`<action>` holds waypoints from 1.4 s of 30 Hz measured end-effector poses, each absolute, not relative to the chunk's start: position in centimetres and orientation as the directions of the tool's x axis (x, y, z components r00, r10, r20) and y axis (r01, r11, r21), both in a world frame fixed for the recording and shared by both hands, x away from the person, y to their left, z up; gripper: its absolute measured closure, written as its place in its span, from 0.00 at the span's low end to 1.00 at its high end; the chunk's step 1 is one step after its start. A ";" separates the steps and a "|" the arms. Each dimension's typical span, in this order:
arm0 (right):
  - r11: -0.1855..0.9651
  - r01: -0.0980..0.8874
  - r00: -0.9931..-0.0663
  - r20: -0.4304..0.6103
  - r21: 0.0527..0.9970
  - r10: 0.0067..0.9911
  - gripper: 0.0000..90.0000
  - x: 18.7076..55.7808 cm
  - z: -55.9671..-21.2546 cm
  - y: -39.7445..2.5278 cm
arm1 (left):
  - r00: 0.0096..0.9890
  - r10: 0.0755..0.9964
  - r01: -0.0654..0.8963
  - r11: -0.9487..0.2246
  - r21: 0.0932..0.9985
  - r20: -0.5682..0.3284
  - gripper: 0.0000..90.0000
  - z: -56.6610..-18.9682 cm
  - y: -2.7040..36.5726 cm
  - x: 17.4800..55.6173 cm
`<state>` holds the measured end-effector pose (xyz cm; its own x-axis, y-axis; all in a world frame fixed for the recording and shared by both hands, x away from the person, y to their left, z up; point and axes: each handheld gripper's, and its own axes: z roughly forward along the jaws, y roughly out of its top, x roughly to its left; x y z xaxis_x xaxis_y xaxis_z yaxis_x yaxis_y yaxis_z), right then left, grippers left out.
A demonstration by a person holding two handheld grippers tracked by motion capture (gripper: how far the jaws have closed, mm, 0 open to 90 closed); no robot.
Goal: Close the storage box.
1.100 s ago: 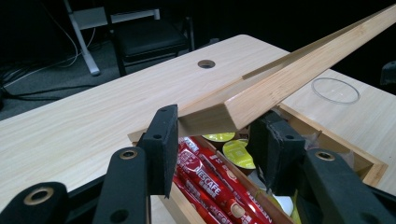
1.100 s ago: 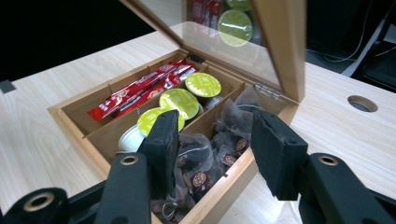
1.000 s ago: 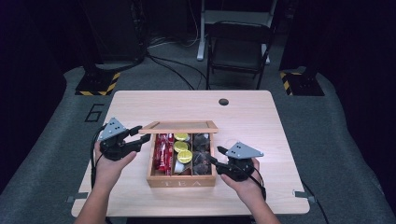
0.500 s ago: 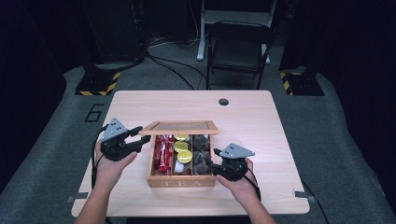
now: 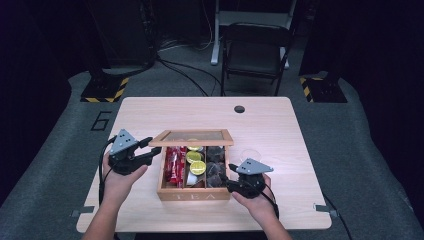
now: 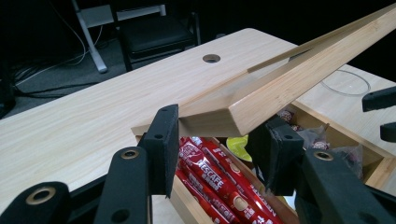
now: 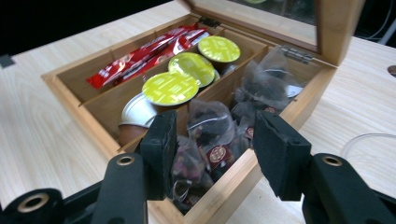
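A wooden tea box (image 5: 194, 195) stands at the table's near middle with its glass-paned lid (image 5: 192, 137) raised. My left gripper (image 5: 152, 150) is shut on the lid's left corner; the left gripper view shows the lid (image 6: 280, 88) wedged between my jaws (image 6: 217, 149). Inside lie red Nescafe sticks (image 7: 140, 56) on the left, green-topped capsules (image 7: 170, 87) in the middle and clear tea bags (image 7: 210, 126) on the right. My right gripper (image 5: 231, 184) stands open at the box's front right corner, jaws (image 7: 210, 154) just above the tea bags.
A clear plastic ring (image 5: 250, 152) lies on the table right of the box. A round cable hole (image 5: 239, 109) sits near the far edge. Behind the table stands a black folding chair (image 5: 255, 50). Bare tabletop stretches beyond and beside the box.
My right gripper has slid a little left and nearer, up against the box's front right corner. The left gripper and the lid have stayed put.
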<state>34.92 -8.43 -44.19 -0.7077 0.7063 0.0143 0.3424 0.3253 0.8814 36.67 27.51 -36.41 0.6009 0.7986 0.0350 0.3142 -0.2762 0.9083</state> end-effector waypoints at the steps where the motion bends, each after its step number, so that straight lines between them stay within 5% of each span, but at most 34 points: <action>1: 0.334 0.339 -0.714 0.009 0.880 0.700 0.56 34.9 -44.2 -8.4 | 0.600 0.799 0.315 -0.276 0.908 0.035 0.60 -36.4 27.5 36.6; 42: 0.425 0.391 -0.772 0.040 0.816 0.634 0.61 36.5 -46.4 -5.7 | 0.597 0.802 0.325 -0.276 0.905 0.030 0.62 -37.4 27.6 35.4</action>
<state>36.53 -5.68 -46.39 -0.7724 0.6338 0.0401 0.3914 0.4253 0.8160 35.44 27.59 -37.40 0.5965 0.8020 0.0299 0.3252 -0.2756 0.9046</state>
